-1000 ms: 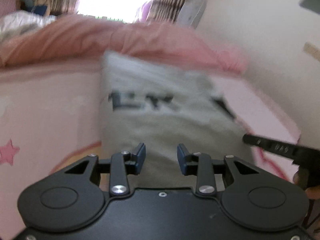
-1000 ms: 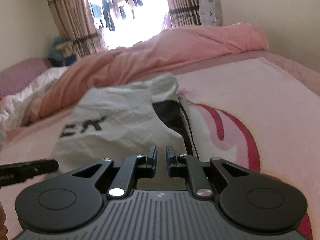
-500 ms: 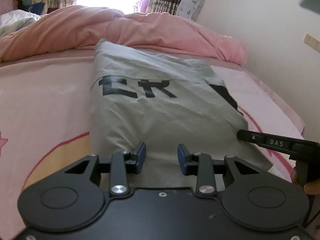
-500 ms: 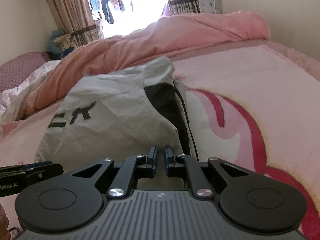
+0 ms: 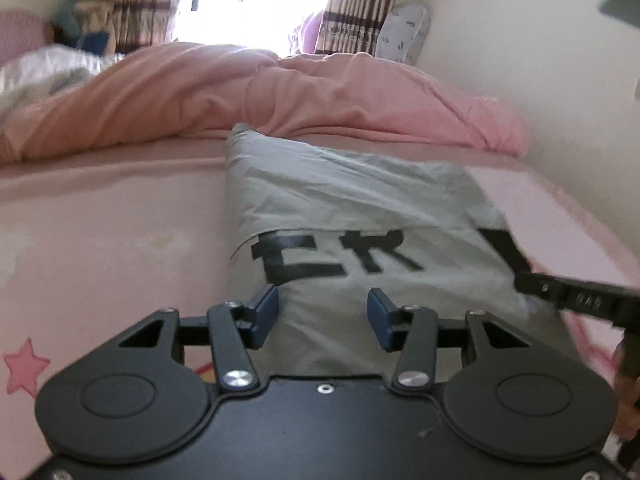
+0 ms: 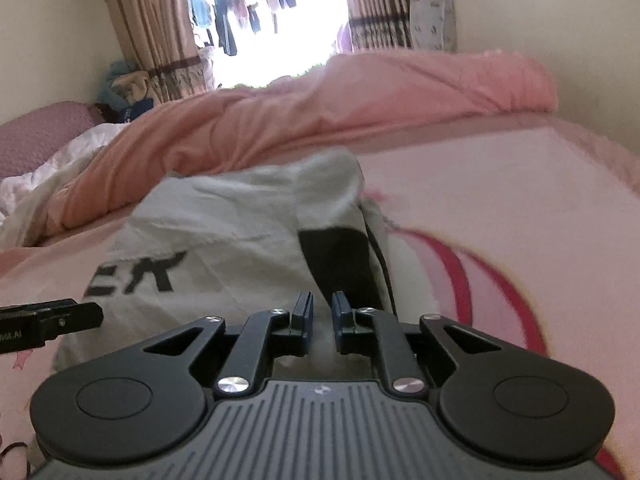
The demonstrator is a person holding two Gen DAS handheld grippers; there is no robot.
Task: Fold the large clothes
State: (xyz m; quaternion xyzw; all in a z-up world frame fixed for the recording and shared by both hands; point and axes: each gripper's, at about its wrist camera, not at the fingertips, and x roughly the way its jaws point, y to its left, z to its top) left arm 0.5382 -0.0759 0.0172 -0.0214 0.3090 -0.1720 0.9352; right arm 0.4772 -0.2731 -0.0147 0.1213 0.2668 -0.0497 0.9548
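Observation:
A grey garment (image 5: 360, 216) with black letters lies folded in a long strip on the pink bed sheet (image 5: 112, 240). My left gripper (image 5: 323, 314) hovers over its near end. Its jaws are opening, and the cloth lies under them, not pinched. My right gripper (image 6: 322, 318) is over the garment's (image 6: 224, 224) right side, by a black panel (image 6: 340, 264). It is all but shut, with a thin slit between the pads and nothing in it. Each view catches the other gripper's black fingers (image 5: 576, 300) (image 6: 48, 320) at its side edge.
A heaped pink quilt (image 6: 320, 120) runs across the far side of the bed. White bedding (image 6: 52, 168) lies at the far left. A cream wall (image 5: 540, 60) bounds the bed on the right. Curtains frame a bright window (image 6: 272, 20). A hand (image 5: 624, 396) shows at the right edge.
Both grippers have come forward over the garment, so the black letters sit closer to the fingers. The left jaws have spread wider. The right jaws stay about as narrow.

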